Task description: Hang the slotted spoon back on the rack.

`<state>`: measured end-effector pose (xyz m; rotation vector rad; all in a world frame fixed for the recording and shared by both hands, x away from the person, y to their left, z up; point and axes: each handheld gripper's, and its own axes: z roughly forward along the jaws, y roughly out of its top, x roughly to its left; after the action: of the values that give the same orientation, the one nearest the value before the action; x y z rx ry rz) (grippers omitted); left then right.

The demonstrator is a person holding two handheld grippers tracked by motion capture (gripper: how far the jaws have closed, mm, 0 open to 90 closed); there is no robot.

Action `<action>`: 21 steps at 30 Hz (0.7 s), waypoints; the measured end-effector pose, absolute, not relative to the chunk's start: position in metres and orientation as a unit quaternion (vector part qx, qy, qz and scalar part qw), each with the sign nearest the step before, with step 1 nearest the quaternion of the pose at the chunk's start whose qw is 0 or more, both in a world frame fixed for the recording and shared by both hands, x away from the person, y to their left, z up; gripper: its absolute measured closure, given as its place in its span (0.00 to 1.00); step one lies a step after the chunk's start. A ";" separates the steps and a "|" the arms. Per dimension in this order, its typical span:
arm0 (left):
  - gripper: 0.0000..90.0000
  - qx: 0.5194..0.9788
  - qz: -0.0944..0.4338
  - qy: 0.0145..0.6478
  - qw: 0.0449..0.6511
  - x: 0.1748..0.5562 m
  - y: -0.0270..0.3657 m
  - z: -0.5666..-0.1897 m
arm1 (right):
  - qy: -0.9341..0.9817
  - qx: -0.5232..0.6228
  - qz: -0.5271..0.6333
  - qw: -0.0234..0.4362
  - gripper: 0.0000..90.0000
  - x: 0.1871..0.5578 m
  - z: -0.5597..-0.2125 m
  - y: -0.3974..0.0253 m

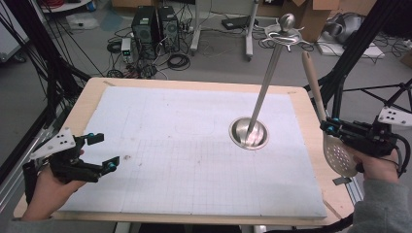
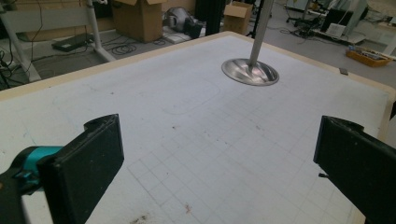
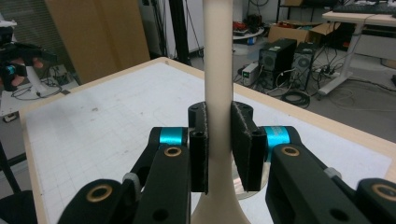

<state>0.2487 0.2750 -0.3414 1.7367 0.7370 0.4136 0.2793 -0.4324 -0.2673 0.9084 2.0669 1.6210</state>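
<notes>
Cables, computer towers and cardboard boxes are seen on the grey floor beyond a wooden tabletop (image 1: pixel 311 126), most of which is covered by a white gridded mat (image 1: pixel 180 145). On the mat, right of centre, a metal stand (image 1: pixel 248 133) is set: a shiny round dished base from which a thin rod rises, topped by a ball and wire hooks.

A slotted spoon (image 1: pixel 335 150) is held in the right gripper (image 1: pixel 330 128) at the right edge of the tabletop, well apart from the stand. It is cream-coloured and matte, with a long rounded handle and a broad oval bowl pierced by many small holes. It is held nearly upright, handle up and bowl hanging below the gripper. In the right gripper view the handle (image 3: pixel 218 84) is seen clamped between the two padded jaws, which are pressed against it on both sides.

The left gripper (image 1: pixel 103 153) is held low over the near left corner of the mat. Its jaws are spread wide with nothing between them, as the left gripper view confirms.
</notes>
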 end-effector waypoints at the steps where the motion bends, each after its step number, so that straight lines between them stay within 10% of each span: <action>1: 0.02 0.738 0.177 0.315 0.569 0.249 0.275 -0.342 | 0.732 0.322 0.572 0.181 0.86 0.280 -0.266 -0.432; 21: 0.02 0.737 0.178 0.319 0.569 0.248 0.278 -0.342 | 0.720 0.330 0.581 0.191 0.86 0.283 -0.253 -0.437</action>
<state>0.2480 0.2782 -0.3419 1.7303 0.7481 0.4170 0.2829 -0.4375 -0.2533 0.9258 2.0217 1.6311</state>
